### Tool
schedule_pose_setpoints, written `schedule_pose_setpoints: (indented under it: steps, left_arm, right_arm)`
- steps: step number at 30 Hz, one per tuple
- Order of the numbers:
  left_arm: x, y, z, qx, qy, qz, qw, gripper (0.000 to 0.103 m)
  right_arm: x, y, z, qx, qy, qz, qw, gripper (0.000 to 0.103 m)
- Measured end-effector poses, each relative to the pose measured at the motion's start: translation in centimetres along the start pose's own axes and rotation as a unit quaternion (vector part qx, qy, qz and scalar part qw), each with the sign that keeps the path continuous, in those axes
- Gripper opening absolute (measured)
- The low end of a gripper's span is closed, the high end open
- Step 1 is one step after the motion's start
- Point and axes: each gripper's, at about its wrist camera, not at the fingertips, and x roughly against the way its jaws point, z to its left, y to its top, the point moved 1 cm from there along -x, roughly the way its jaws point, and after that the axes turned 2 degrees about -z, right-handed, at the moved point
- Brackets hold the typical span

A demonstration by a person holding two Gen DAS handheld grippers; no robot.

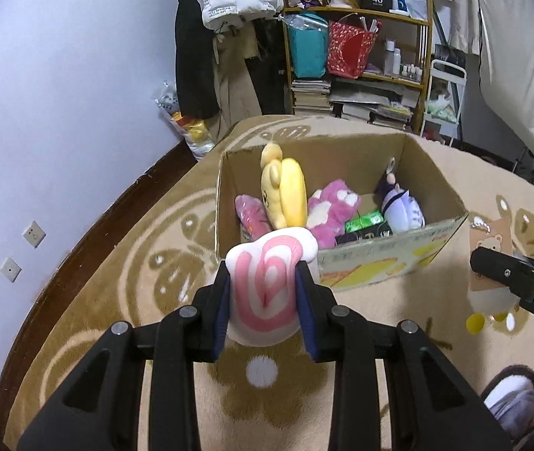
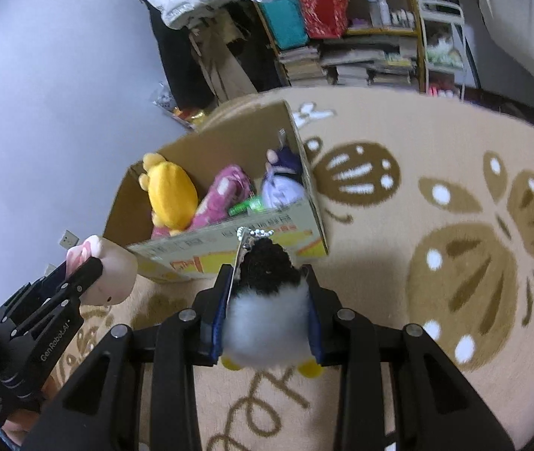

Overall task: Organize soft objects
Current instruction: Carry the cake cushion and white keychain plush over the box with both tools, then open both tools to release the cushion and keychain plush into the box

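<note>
Nearest, left tongs [image 1: 263, 293]: clamped across the waist of a white plush with pink swirl [image 1: 267, 282], the blue pads pressing its sides in so the soft body cannot slip; held clear of the carpet, just short of the box's near corner. Right tongs [image 2: 268, 310]: clamped on a black-and-white penguin plush [image 2: 267, 312] with yellow feet, its card tag [image 2: 237, 259] and bead chain [image 2: 259, 231] standing up past the fingertips; likewise carried in the air, close to the box's near wall. Both toys appear gripped at mid-body, probably so they hang balanced for a drop. Beneath: tan carpet [image 2: 436, 173] with brown flower pattern, serving as floor surface. Next out: open cardboard box [image 1: 379, 259], flaps absent or folded, mouth upward to receive items. Contents: yellow bear plush [image 1: 285, 191] propped upright against the left wall, pink-and-white plush [image 1: 330, 206] at centre, purple-and-white doll [image 1: 402, 203] leaning at the right wall, a green packet [image 1: 364, 221] low between them. Judged stage: two items in transit, box partly filled. Farthest: cluttered shelf unit [image 1: 360, 75] against the wall.
</note>
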Motion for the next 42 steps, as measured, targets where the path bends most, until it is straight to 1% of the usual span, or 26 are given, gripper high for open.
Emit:
schedule_pose_setpoints:
  steps: [7,12,19,24,28,33,37,40,42]
  left_arm:
    - [1.1,0.9,-0.1,-0.008,-0.001,-0.012,0.9999,0.03]
    - [2.7,1.8,0.1,-0.006,-0.001,-0.03,0.9995,0.029]
    - [3.3,3.8,0.6,-0.005,0.013,-0.058,0.9982,0.029]
    - [1.7,5.2,1.2,-0.001,0.016,-0.061,0.998,0.03]
    - [0.4,6.3,1.5,0.006,0.01,-0.066,0.9977,0.03]
    - [-1.3,6.7,1.2,0.003,0.007,-0.066,0.9978,0.031]
    - [-3.4,6.2,1.4,0.01,-0.01,-0.047,0.9988,0.033]
    - [-4.7,5.7,1.4,0.011,-0.011,-0.027,0.9995,0.034]
    - [-5.3,5.5,1.3,0.01,-0.008,-0.021,0.9997,0.039]
  right_arm:
    - [0.4,1.6,2.0,0.036,0.005,-0.021,0.999,0.036]
    - [0.3,2.2,3.3,0.05,0.014,-0.03,0.998,0.036]
    - [0.1,3.7,4.7,0.076,0.019,-0.044,0.996,0.036]
    - [-0.4,5.1,5.3,0.092,0.019,-0.056,0.994,0.036]
    - [-1.5,6.0,5.7,0.105,0.017,-0.06,0.993,0.036]
    - [-2.9,7.1,6.2,0.123,0.02,-0.073,0.99,0.036]
    - [-4.3,7.6,5.9,0.125,0.033,-0.072,0.989,0.037]
    - [-5.8,7.6,5.8,0.129,0.037,-0.056,0.989,0.04]
    - [-6.3,7.3,5.7,0.13,0.036,-0.052,0.989,0.04]
